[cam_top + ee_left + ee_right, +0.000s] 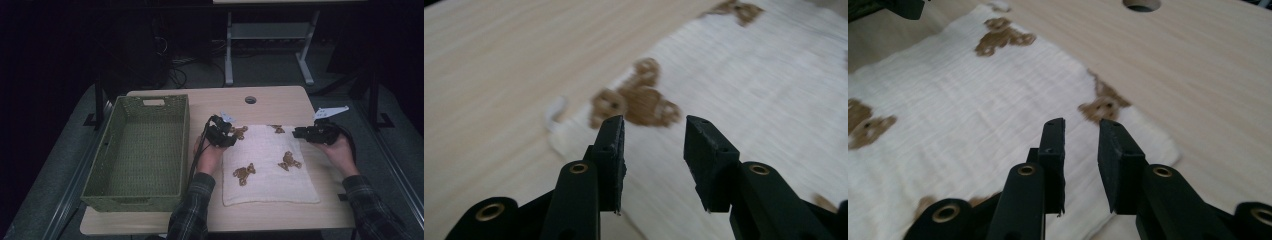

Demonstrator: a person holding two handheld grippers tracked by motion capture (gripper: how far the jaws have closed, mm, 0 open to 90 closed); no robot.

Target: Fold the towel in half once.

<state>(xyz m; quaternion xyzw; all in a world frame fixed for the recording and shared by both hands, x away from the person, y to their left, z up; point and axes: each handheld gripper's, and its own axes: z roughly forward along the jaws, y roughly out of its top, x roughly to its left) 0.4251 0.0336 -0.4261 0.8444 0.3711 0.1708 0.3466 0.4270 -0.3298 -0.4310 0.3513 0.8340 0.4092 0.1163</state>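
Note:
A white cloth (270, 165) printed with brown bears lies flat on the wooden table (280, 102). My left gripper (232, 139) hovers at the cloth's far left corner. In the left gripper view its jaws (654, 125) stand open over the cloth (749, 100), just short of a bear print (639, 100), with nothing between them. My right gripper (296, 132) is at the far right corner. Seen in the right gripper view, it (1082, 125) is open above the cloth's edge (973, 110), near another bear print (1103, 105), and holds nothing.
A green woven basket (135, 201) stands empty on the table's left side, close to my left hand. A round cable hole (250, 99) sits in the tabletop behind the cloth. Bare wood borders the cloth at the back and right.

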